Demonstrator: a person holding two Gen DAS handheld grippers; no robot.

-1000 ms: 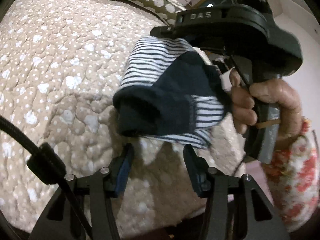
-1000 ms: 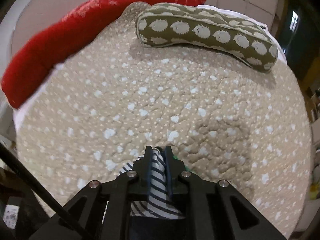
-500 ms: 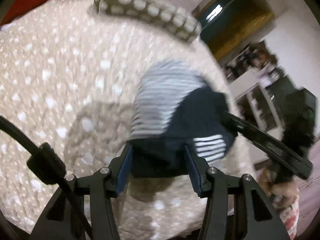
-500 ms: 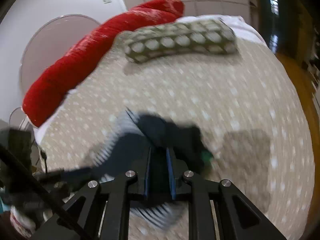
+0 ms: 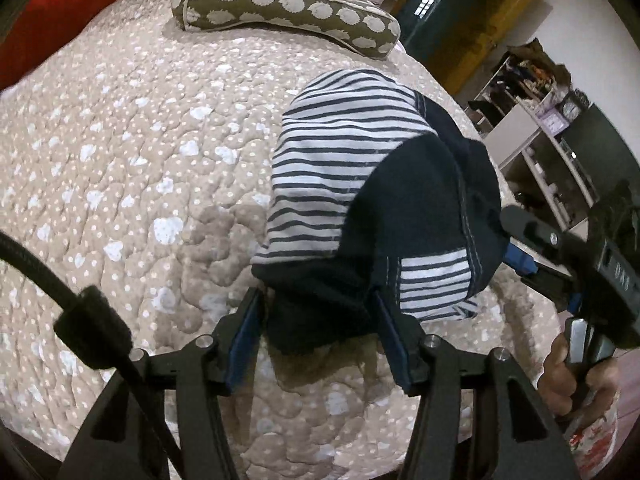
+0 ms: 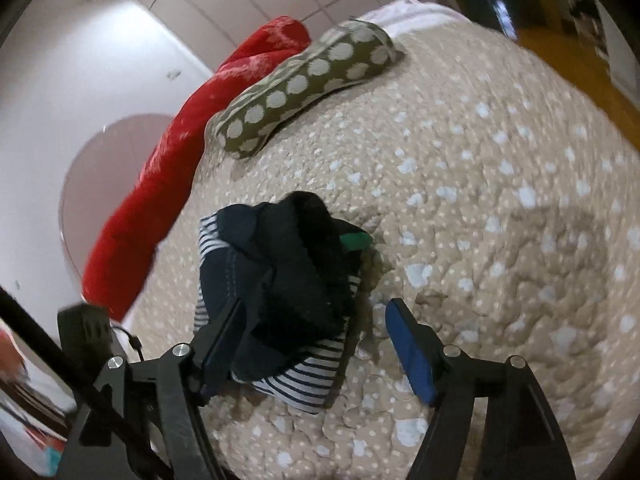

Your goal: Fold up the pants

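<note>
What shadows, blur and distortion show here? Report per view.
Left wrist view: sharp; fisheye bulges the quilted bedspread; the pants cast a dim shadow on it, and the room behind is darker. Right wrist view: slightly soft from motion blur, most at the edges; a broad shadow lies on the bedspread at right; same fisheye curve.

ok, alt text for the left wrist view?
A bundled pair of striped and navy pants sits on a beige dotted quilt, its near navy edge between the open fingers of the left hand-held gripper. The right hand-held gripper reaches in from the right edge; a spotted olive pillow lies behind.
</note>
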